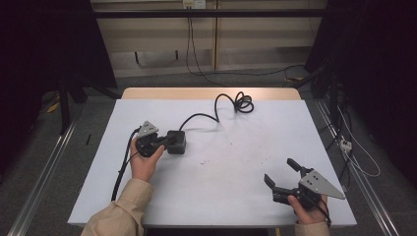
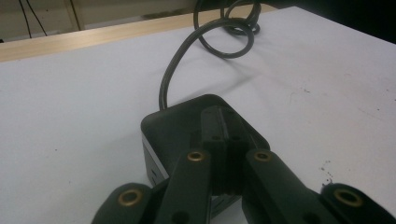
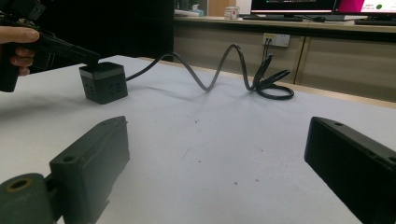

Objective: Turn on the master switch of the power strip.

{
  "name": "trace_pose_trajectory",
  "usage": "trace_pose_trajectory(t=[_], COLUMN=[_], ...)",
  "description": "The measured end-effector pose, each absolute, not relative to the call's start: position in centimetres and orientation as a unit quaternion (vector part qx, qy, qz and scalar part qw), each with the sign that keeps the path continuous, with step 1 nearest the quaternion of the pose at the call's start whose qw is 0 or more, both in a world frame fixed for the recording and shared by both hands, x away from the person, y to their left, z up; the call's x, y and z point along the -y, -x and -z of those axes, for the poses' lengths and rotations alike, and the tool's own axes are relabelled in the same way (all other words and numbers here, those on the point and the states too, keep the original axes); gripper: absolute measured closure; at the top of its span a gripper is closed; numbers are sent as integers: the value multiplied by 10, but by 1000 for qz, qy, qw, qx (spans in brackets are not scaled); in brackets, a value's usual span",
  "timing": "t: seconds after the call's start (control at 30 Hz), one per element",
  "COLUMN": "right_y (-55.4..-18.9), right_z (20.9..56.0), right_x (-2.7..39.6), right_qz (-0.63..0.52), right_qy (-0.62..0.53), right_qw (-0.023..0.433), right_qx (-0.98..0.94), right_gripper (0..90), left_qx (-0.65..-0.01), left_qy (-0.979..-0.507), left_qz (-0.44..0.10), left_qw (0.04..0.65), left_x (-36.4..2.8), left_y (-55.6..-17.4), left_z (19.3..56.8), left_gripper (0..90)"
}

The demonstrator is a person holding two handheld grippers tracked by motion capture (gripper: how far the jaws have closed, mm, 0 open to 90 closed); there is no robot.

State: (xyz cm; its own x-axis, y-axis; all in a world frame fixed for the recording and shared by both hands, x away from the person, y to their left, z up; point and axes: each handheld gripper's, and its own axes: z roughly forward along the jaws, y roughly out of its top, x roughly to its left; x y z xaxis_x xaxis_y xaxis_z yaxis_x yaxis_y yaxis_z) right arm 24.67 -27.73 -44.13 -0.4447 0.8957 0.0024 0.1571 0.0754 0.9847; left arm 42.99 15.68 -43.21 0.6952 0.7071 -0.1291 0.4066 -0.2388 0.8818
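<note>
Left tongs [image 1: 169,141] closed, tips atop the black power cube [image 1: 176,142]; right tongs [image 1: 280,172] wide, low over table [image 1: 236,162].

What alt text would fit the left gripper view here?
The left gripper, jaws shut together, rests its tips on top of a black power cube on a white table. The cube's grey cable runs away to a loose coil near the table's far wooden edge.

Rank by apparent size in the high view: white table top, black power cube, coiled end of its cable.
1. white table top, by far the largest.
2. black power cube.
3. coiled end of its cable, close to the cube in size, so that order is unsure.
</note>
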Motion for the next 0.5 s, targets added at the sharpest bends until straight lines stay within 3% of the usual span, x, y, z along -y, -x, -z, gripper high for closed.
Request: trace_pose_trajectory(t=[0.5], right_y=[-247], right_z=[441], right_x=[277], right_qz=[-548], right_qy=[-404], right_qw=[338], right_qx=[-649], right_gripper=[60], left_qx=[-360], left_qy=[-774], left_qz=[-152], left_qw=[498], left_x=[-156], left_y=[-430], left_z=[432], left_gripper=[900])
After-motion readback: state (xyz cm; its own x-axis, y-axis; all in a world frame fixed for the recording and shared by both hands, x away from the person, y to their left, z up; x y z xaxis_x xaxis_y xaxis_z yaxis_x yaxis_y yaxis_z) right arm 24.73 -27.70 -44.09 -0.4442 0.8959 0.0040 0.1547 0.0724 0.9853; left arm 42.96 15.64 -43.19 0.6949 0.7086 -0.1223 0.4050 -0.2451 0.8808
